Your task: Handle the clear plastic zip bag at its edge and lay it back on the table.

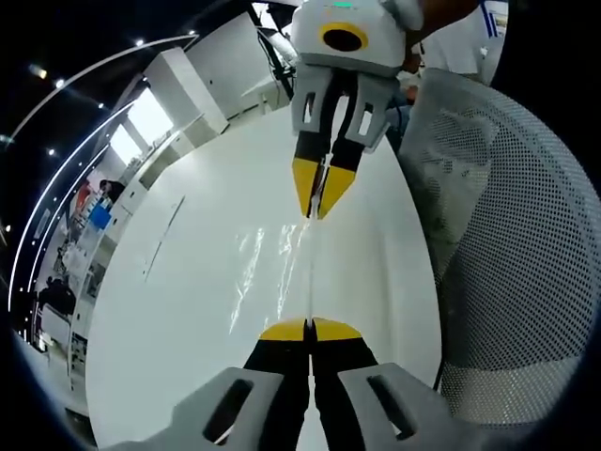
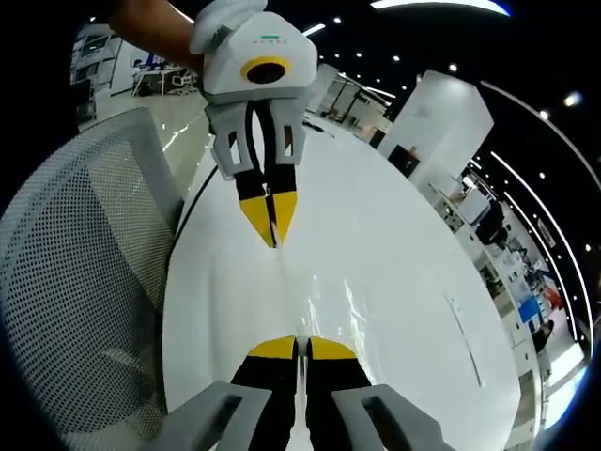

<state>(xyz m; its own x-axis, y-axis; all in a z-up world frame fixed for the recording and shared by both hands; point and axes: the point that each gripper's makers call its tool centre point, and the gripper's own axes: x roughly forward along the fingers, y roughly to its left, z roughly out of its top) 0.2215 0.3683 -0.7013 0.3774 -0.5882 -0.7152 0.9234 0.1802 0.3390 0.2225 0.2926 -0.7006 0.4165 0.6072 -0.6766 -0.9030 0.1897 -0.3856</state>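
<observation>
Clear zip bag [image 1: 282,272] stretched edge-on above white worktop [image 1: 188,282], between both claws; left claw [image 1: 309,329] clamped on near edge, right claw [image 1: 322,195] clamped on far edge; mesh chair [image 1: 507,254] beside worktop

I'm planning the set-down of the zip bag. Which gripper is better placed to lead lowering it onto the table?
Neither clearly. The left gripper and right gripper are both shut on opposite edges of the zip bag, stretched taut above the white table. Lower both together.
</observation>
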